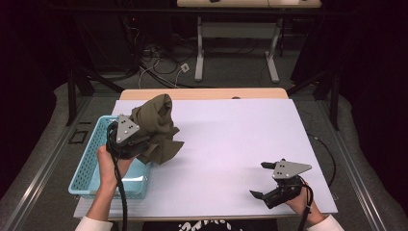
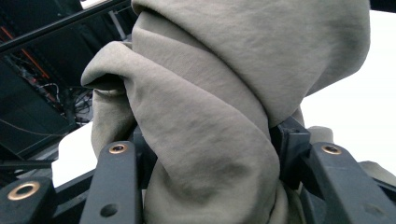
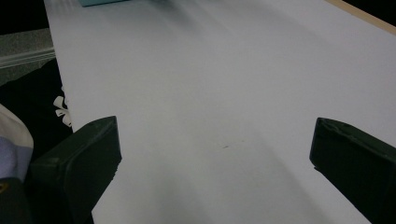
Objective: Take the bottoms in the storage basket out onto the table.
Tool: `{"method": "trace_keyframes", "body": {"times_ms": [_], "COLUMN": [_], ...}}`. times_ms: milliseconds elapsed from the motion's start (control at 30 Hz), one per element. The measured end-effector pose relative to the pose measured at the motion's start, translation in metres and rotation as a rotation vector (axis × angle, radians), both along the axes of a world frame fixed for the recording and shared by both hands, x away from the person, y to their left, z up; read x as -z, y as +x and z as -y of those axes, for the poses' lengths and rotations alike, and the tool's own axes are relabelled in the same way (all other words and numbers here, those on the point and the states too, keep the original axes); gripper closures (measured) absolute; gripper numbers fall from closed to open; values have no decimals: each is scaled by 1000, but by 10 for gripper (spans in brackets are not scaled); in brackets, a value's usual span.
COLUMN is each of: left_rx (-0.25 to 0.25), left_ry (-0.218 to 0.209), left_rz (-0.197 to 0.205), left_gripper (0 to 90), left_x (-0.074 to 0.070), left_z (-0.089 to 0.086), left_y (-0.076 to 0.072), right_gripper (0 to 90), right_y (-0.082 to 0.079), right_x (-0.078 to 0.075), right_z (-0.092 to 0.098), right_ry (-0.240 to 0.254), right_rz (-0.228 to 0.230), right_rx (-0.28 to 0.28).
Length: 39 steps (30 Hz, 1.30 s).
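Your left gripper, mid-left of the high view, pinches the olive cloth above the blue basket. Your right gripper, lower right, rests spread wide on the table.

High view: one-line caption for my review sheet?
Left gripper lifts a crumpled olive-green cloth beside the light-blue plastic basket; right gripper rests open.

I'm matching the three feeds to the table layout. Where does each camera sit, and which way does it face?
High view: above the person's side, looking forward and down; forearms, left gripper, right gripper.
Left gripper view: on that gripper, facing the clamped olive cloth.
Right gripper view: along open jaws over the white table.
Shared: cloth, table, blue basket.
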State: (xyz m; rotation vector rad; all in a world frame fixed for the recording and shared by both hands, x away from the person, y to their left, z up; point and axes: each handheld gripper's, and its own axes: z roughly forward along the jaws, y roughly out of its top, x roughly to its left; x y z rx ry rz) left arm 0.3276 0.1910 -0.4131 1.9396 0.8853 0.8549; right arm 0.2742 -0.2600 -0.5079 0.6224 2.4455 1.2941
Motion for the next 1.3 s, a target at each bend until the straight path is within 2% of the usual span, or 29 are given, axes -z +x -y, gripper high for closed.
{"method": "trace_keyframes", "body": {"times_ms": [1300], "left_rx": [67], "left_ry": [15], "left_rz": [-23], "left_gripper": [488], "left_x": [7], "left_z": [27], "left_y": [9], "right_gripper": [17], "right_y": [0], "right_x": [0], "right_z": [0], "right_ry": [1], "right_rz": [-2], "right_rx": [2]}}
